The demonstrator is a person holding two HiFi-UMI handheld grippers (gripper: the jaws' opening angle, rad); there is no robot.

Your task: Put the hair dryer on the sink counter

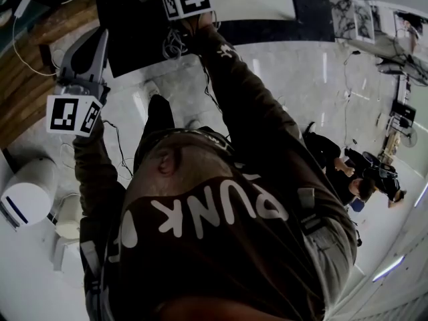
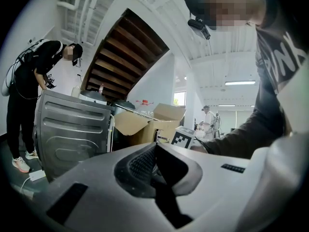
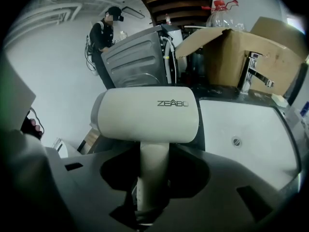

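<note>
My right gripper (image 3: 153, 175) grips the hair dryer (image 3: 145, 114) by its handle, close to the sink counter (image 3: 256, 129) — my left gripper (image 2: 155, 161) has its jaws together, empty.

A person in black clothes (image 2: 29, 81) is leaning over a grey ribbed metal appliance (image 2: 72, 132). An open brown cardboard box (image 3: 241, 57) is standing just beside it, under a brown wooden staircase (image 2: 128, 57). 1 clear plastic bottle with a red cap (image 3: 219, 11) is showing behind the box. A white rounded cylinder (image 1: 30, 192) is lying on the pale floor (image 1: 301, 79).
</note>
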